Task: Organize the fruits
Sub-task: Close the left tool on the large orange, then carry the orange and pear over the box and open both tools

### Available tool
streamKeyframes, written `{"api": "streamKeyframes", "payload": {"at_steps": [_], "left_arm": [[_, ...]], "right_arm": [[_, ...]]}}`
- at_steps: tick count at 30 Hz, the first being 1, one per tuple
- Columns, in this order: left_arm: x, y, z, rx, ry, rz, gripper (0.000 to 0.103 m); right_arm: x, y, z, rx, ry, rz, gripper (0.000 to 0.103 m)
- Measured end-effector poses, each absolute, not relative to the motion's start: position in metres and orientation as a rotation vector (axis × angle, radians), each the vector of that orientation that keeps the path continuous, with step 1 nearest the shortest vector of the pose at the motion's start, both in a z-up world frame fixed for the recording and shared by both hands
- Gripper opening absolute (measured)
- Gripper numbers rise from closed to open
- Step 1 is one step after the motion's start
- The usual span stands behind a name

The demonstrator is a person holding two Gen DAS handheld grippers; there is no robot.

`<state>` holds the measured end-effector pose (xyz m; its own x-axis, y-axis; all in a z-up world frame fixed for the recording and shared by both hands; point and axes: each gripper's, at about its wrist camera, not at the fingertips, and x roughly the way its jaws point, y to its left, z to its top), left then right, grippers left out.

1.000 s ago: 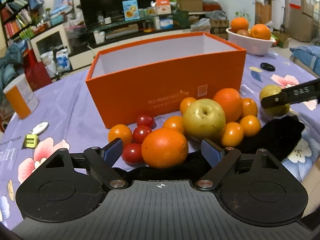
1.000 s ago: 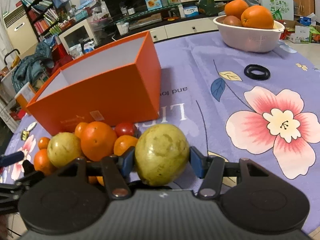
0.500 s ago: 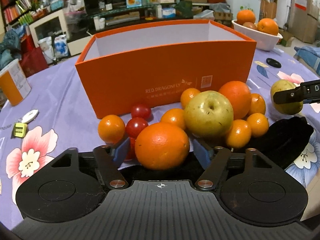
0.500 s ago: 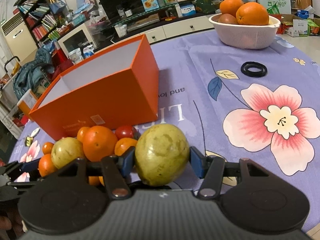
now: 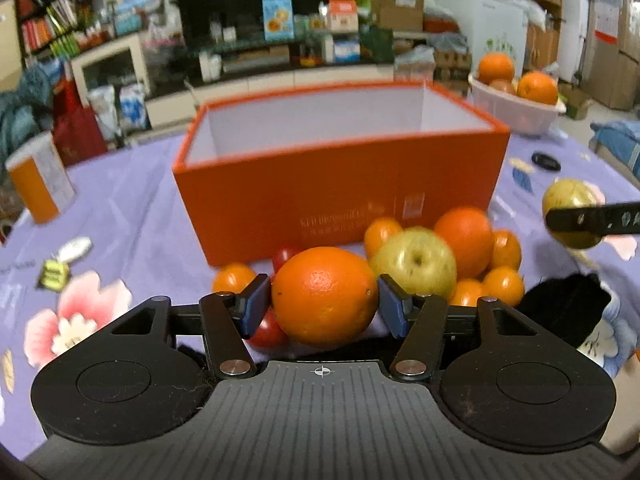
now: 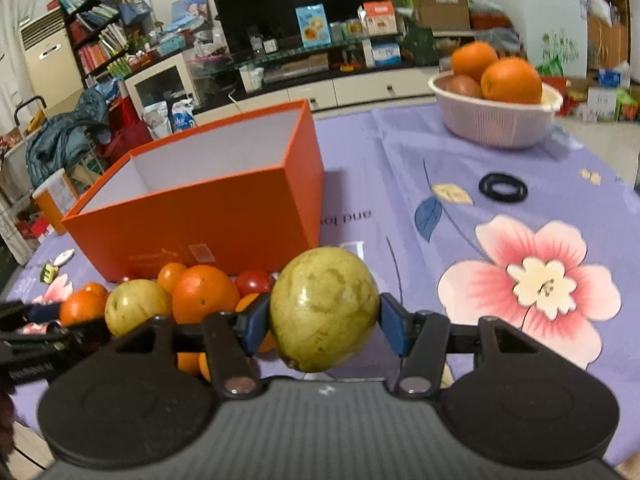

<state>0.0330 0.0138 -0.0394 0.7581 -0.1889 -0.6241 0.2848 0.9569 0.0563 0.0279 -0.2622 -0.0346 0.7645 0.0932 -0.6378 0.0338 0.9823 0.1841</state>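
A large orange (image 5: 324, 296) sits between the blue pads of my left gripper (image 5: 324, 305), whose jaws are closing; both pads touch its sides. Behind it lies a pile of fruit: a yellow-green apple (image 5: 414, 266), another orange (image 5: 464, 240), small tangerines (image 5: 503, 286) and cherry tomatoes (image 5: 268, 330). The open orange box (image 5: 340, 196) stands just beyond the pile, its white inside showing no fruit. My right gripper (image 6: 324, 326) is shut on a yellow-green pear (image 6: 324, 312), held above the tablecloth to the right of the pile (image 6: 204, 292) and the orange box (image 6: 208, 224).
A white bowl (image 6: 496, 128) with oranges stands at the far right of the table. A black ring (image 6: 503, 187) lies on the flowered purple cloth. An orange can (image 5: 40, 180) and keys (image 5: 54, 274) are at the left. A black-gloved hand (image 5: 564, 312) rests right of the pile.
The left jaws have closed in from wide apart until the pads meet the large orange. The right gripper keeps the pear and has hardly moved.
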Motion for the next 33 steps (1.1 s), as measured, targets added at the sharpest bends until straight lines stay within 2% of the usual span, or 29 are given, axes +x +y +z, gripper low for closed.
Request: {"api": "streamKeyframes", "payload": {"at_steps": [12,21,26,33], "left_arm": [[0.028,0.029,0.019,0.071,0.51,-0.228,0.025],[0.083,0.039,0.044,0.08,0.488,-0.194,0.025],[0.155,0.034,0.028,0.123,0.541,-0.23,0.025],[0.221,0.022,-0.019,0.095,0.716,-0.266,0.025]], "right_arm": [[0.017,-0.244,0.016,0.105,0.504,0.084,0.058],[0.066,-0.212,0.051,0.069,0.416,0.164,0.058],[0.129,-0.187,0.031,0.018,0.474,0.194,0.058],[0.201,-0.156,-0.015,-0.019,0.747,0.217,0.058]]}}
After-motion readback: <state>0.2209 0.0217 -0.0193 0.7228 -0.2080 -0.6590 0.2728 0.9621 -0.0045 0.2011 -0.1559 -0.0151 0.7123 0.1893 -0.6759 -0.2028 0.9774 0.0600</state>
